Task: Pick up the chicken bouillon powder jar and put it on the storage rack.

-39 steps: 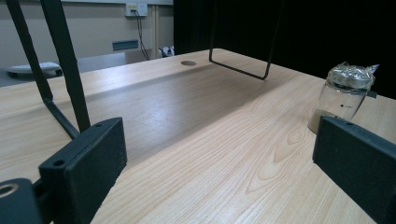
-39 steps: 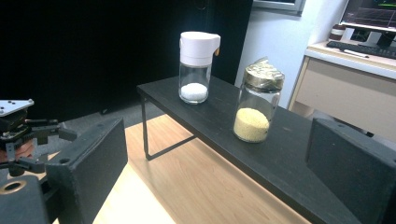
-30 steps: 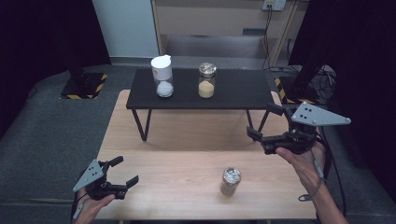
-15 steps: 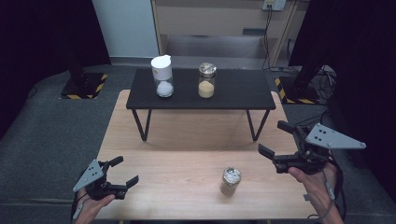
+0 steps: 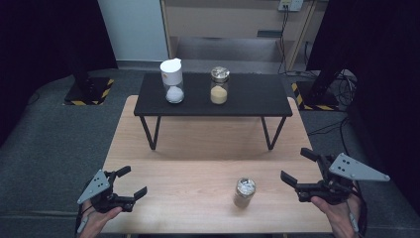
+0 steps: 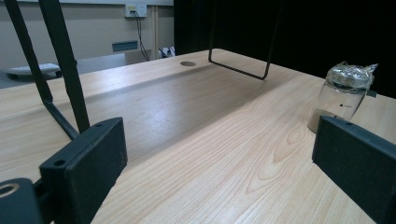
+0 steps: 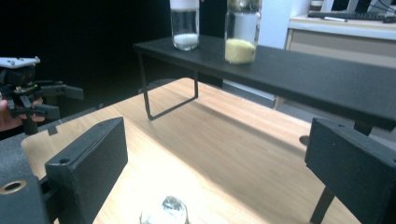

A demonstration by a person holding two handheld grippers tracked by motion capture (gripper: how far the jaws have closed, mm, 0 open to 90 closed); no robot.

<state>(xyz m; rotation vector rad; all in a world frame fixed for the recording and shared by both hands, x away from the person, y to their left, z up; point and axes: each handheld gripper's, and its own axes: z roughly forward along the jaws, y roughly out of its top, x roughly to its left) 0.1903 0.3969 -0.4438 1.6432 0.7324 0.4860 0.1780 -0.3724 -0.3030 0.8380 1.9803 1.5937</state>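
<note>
A small glass jar (image 5: 244, 192) with a crinkled clear cover and a little brownish content stands on the wooden table (image 5: 198, 148) near its front edge. My right gripper (image 5: 294, 164) hovers open just right of the jar, with nothing between its jaws. In the right gripper view the jar's top (image 7: 164, 212) sits low between the open jaws of that gripper (image 7: 219, 172). My left gripper (image 5: 134, 180) rests open at the front left corner, well apart from the jar. In the left gripper view the jar (image 6: 343, 98) stands beyond the right jaw of that open gripper (image 6: 219, 163).
A black low stand (image 5: 257, 96) on thin wire legs spans the far half of the table. On it are a white-lidded jar of white powder (image 5: 173, 82) and a jar of yellow powder (image 5: 219, 86). Dark floor surrounds the table.
My right gripper has come down and back toward the table's front right, ending beside the small jar. The left gripper and the jars have stayed put.
</note>
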